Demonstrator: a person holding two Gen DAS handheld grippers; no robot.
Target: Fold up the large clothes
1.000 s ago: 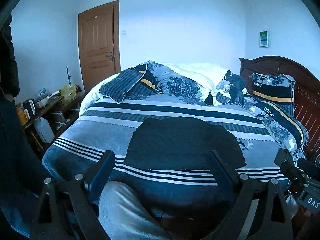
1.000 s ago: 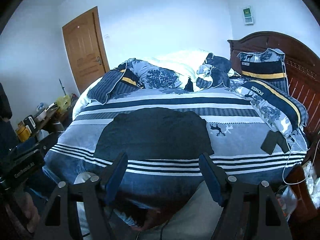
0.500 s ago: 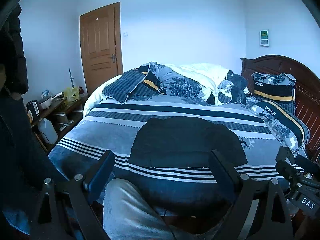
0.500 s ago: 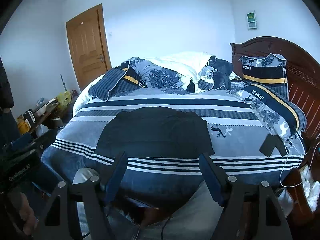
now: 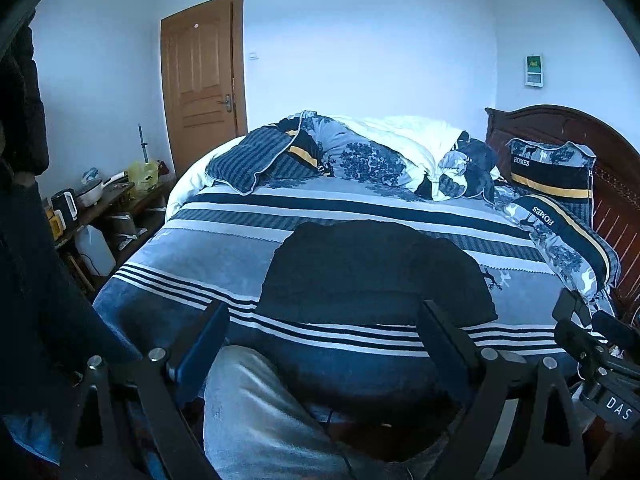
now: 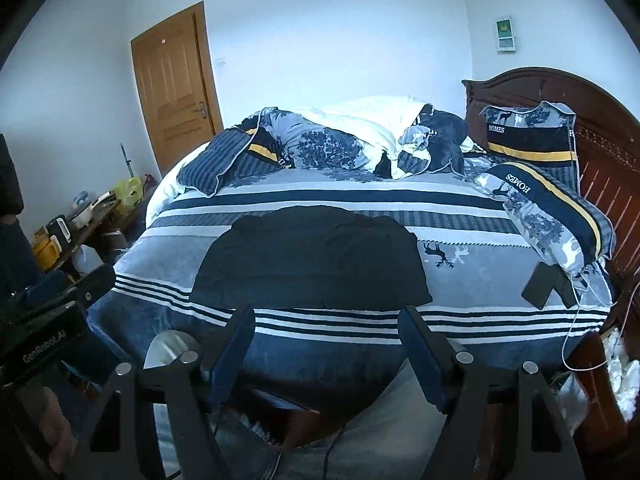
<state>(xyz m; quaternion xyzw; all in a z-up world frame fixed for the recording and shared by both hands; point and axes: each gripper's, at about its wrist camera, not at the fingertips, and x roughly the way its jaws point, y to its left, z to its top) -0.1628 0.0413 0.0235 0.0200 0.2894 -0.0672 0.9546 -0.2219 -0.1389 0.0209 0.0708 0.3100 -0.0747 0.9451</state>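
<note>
My left tongs (image 5: 322,344) and right tongs (image 6: 326,340) both gape wide, holding nothing, short of the bed's (image 6: 340,344) near edge. At twelve o'clock beyond them, the dark garment (image 6: 310,260) lies folded flat on the striped blanket. A phone (image 6: 538,288) rests at two o'clock. Farther, pillows (image 6: 548,216) lean by the headboard (image 6: 600,120); a door (image 5: 200,76) stands at eleven o'clock.
</note>
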